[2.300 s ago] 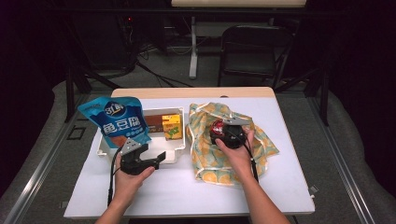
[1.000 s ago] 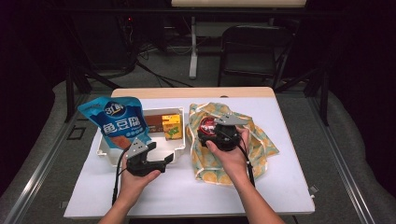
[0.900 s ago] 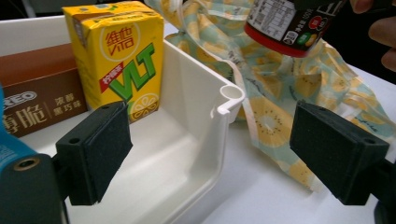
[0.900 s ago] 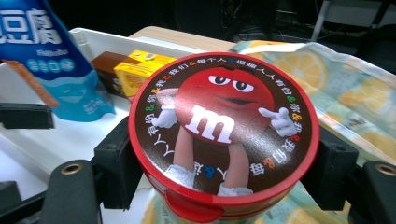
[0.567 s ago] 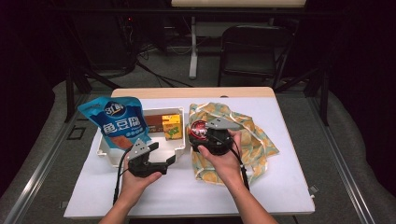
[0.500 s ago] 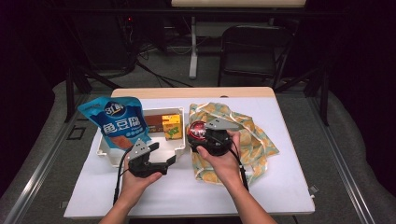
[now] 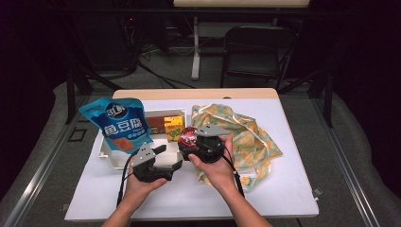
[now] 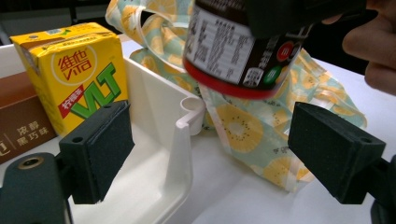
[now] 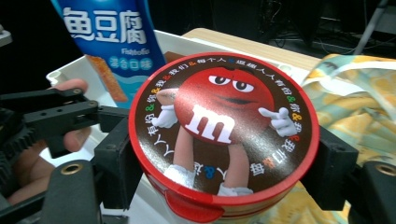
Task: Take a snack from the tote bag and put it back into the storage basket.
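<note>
Candy tub (image 9: 224, 135), round and dark-walled, carries a red-rimmed lid printed with a red cartoon figure and a white "m"; a white nutrition label runs down its side. It sits clamped between the pads of the right gripper (image 7: 202, 144), held in the air above the near corner of the white tray (image 8: 180, 154), beside the yellow drink carton (image 8: 74, 70). Its long axis lies nearly level, lid facing the tray. The left gripper (image 7: 165, 160) hovers just below, jaws wide apart and empty.

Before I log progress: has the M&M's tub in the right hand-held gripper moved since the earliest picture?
Yes. The M&M's tub has travelled left across the patterned cloth, toward the white tray.
</note>
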`<state>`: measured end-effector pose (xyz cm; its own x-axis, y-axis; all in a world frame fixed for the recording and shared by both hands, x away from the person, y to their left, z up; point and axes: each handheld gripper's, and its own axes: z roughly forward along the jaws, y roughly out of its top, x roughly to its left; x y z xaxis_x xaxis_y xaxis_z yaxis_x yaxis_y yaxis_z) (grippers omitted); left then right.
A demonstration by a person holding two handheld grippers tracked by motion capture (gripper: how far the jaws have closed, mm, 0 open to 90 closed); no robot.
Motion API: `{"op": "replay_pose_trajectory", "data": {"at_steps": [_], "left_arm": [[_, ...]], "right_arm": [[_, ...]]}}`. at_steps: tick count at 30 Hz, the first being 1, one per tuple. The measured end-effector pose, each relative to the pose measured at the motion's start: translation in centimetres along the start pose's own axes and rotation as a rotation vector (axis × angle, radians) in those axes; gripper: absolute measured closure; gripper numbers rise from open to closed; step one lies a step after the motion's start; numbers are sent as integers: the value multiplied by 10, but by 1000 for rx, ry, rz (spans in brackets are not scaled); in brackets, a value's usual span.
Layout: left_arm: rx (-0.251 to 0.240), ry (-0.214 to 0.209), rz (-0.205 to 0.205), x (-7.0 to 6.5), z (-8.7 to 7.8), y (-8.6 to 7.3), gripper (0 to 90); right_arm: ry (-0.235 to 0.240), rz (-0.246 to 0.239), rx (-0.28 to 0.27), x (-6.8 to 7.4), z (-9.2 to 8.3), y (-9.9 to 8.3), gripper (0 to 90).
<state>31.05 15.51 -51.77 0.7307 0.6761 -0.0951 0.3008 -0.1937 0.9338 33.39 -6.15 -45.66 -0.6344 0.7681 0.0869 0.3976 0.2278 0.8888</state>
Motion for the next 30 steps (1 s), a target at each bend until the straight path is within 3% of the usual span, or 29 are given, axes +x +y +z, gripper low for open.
{"op": "replay_pose_trajectory", "data": {"at_steps": [1, 2, 5, 16, 19, 30], "left_arm": [[11, -15, 4, 1, -1, 0, 144], [-2, 4, 3, 0, 0, 0, 144], [-10, 6, 5, 0, 0, 0, 148], [-14, -33, 18, -1, 1, 0, 161], [-15, -21, 22, -2, 2, 0, 163], [-23, -26, 42, -1, 3, -1, 214]], "right_arm": [[5, -5, 4, 2, 1, 0, 248], [7, -6, 3, 4, 1, 0, 247], [18, -15, 11, 9, 4, -1, 247], [52, -51, 38, 28, 15, -3, 247], [60, -56, 45, 32, 16, -4, 248], [98, -60, 68, 36, 21, -6, 247]]}}
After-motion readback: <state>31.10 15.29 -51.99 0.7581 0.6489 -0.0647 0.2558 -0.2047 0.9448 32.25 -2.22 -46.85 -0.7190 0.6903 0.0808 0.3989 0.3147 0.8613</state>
